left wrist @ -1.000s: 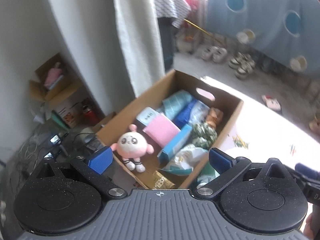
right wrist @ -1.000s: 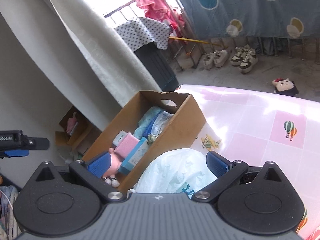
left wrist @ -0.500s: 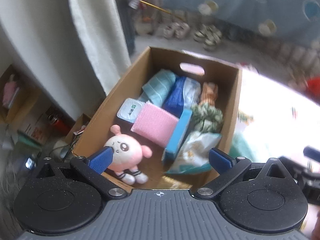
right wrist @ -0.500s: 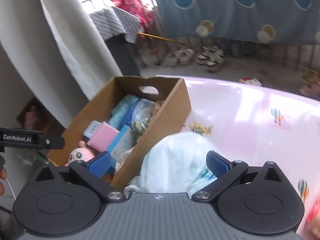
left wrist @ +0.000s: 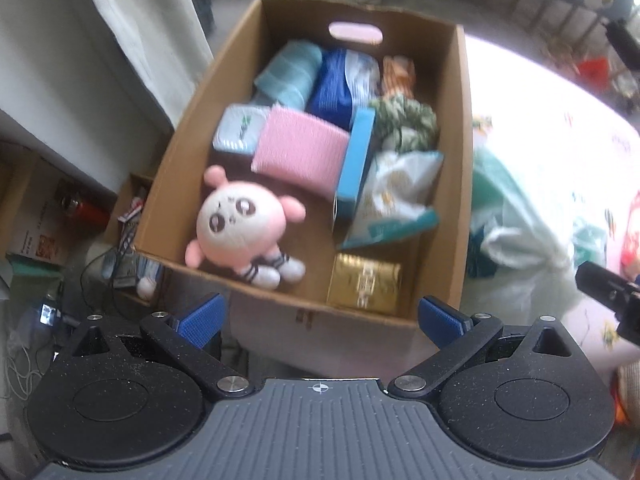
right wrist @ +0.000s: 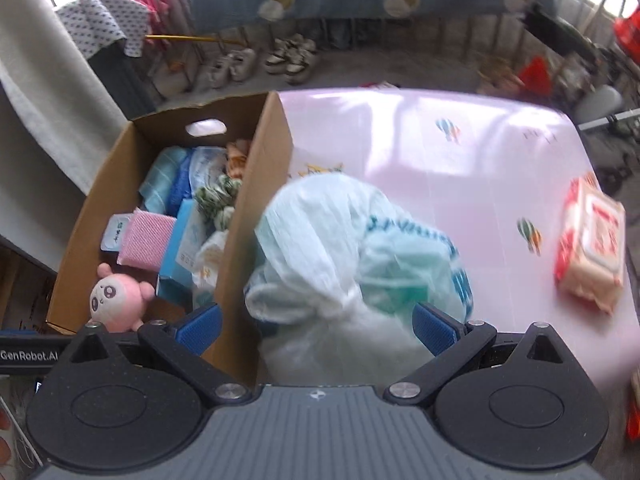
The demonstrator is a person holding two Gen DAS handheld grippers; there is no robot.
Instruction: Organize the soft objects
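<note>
The left gripper [left wrist: 320, 316] hangs above the near wall of the cardboard box [left wrist: 464, 128], its two blue fingers spread wide apart with nothing between them. The box stands at the left edge of the pink table [right wrist: 460, 152] and is already well filled: a pink round plush doll [left wrist: 240, 224] lies at the near left corner, a gold packet [left wrist: 364, 282] at the near right corner, a pink sponge-like pad [left wrist: 300, 152] in the middle, with a light blue carton [left wrist: 354, 160] standing on edge just beside it. At the far wall lie a rolled teal towel [left wrist: 290, 74] and a blue-and-white soft pack [left wrist: 344, 80]. The right gripper [right wrist: 316, 328] is over a white-and-green plastic bag [right wrist: 344, 248], which rests on the table touching the right wall of the box (the picture is blurred here). The fingers stand wide apart, one on each side of the bag's near end, and I cannot tell if they touch it. A red-and-white pack of wet wipes [right wrist: 592, 256] lies near the right edge of the table, well apart from the bag.
</note>
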